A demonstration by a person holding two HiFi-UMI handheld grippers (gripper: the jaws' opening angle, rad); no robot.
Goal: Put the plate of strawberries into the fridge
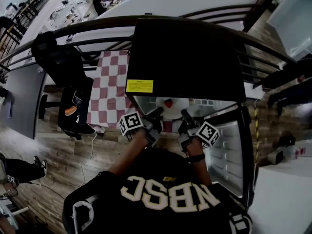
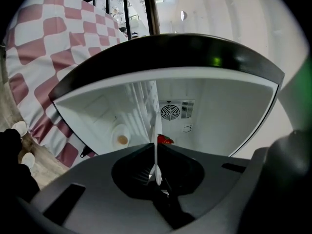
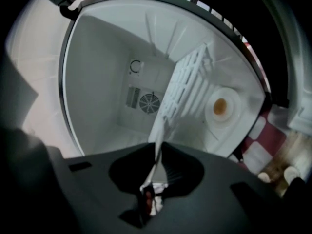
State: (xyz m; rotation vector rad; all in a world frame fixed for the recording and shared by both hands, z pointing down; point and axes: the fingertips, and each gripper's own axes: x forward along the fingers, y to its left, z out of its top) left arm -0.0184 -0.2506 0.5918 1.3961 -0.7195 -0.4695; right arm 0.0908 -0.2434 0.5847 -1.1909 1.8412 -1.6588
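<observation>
A white plate (image 1: 168, 109) carrying a red strawberry (image 1: 168, 103) hangs in the mouth of the open black fridge (image 1: 190, 57). Both grippers are shut on its rim: my left gripper (image 1: 157, 115) on the near left edge, my right gripper (image 1: 185, 116) on the near right edge. In the left gripper view the plate (image 2: 156, 155) shows edge-on between the jaws of the left gripper (image 2: 156, 149), with the strawberry (image 2: 165, 140) just beyond. In the right gripper view the plate's thin rim (image 3: 158, 152) is pinched in the right gripper (image 3: 159, 149).
The fridge door (image 1: 229, 145) stands open to the right. Inside the white cavity are a wire shelf (image 3: 187, 89), a fan vent (image 2: 170, 112) and a round fitting (image 3: 222, 106). A red-checked cloth (image 1: 109, 82), a black chair (image 1: 63, 62) and a curved railing (image 1: 97, 26) lie to the left.
</observation>
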